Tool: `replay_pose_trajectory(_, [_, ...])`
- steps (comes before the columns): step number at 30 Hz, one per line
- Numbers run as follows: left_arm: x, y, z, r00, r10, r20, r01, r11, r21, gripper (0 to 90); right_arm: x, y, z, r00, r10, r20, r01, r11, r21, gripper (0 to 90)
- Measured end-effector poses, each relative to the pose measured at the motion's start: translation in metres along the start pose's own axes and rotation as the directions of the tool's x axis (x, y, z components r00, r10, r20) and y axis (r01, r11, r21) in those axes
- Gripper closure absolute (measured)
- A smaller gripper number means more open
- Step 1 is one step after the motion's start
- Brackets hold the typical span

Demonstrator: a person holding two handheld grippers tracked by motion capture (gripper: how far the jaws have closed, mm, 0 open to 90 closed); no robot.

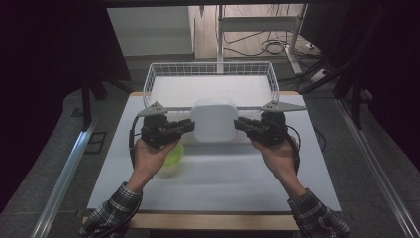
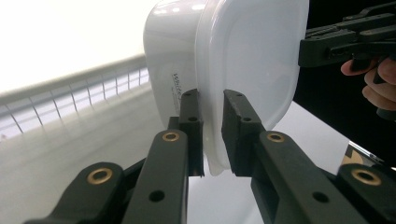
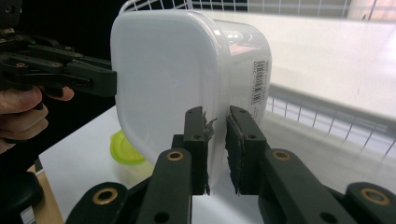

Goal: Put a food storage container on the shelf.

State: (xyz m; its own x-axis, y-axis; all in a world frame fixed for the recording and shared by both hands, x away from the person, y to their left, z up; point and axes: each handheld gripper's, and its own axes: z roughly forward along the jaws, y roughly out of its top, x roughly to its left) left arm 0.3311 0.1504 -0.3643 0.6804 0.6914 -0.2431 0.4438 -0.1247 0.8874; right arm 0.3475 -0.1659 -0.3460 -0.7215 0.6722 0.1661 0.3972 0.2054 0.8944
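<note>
A white lidded plastic container (image 1: 213,120) hangs above the table, held between both grippers. My left gripper (image 1: 190,125) is shut on the lid rim at its left side; in the left gripper view its jaws clamp the container (image 2: 243,60) rim, with the gripper (image 2: 212,135) shut on it. My right gripper (image 1: 237,124) is shut on the rim at the right side; in the right gripper view the container (image 3: 163,79) fills the middle and the gripper (image 3: 216,149) pinches its edge. A barcode label (image 3: 259,81) is on its side.
A white wire basket (image 1: 153,82) stands at the table's far edge, just behind the container. A yellow-green round object (image 1: 174,153) lies on the white table (image 1: 223,183) under my left hand, also the green object (image 3: 123,149) in the right gripper view.
</note>
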Motion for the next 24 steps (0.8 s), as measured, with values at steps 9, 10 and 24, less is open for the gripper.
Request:
replay_pose_trajectory(9, [0.008,0.025,-0.006,0.9999,-0.002,-0.011,0.002,0.9998,-0.021,79.2,-0.003,0.027,0.004,0.9999,-0.011,-0.004,0.011,0.999,-0.035,78.6])
replay_pose_trajectory(10, [0.009,0.028,-0.006,0.9999,-0.001,-0.014,0.001,0.9998,-0.022,79.2,-0.004,0.030,0.005,0.9999,-0.011,-0.005,0.011,0.999,-0.038,78.6])
replay_pose_trajectory(24, [0.030,0.062,0.000,0.9995,-0.019,-0.025,0.019,0.9995,-0.026,79.3,-0.021,0.062,0.023,0.9997,0.025,-0.004,-0.025,0.998,-0.056,78.2])
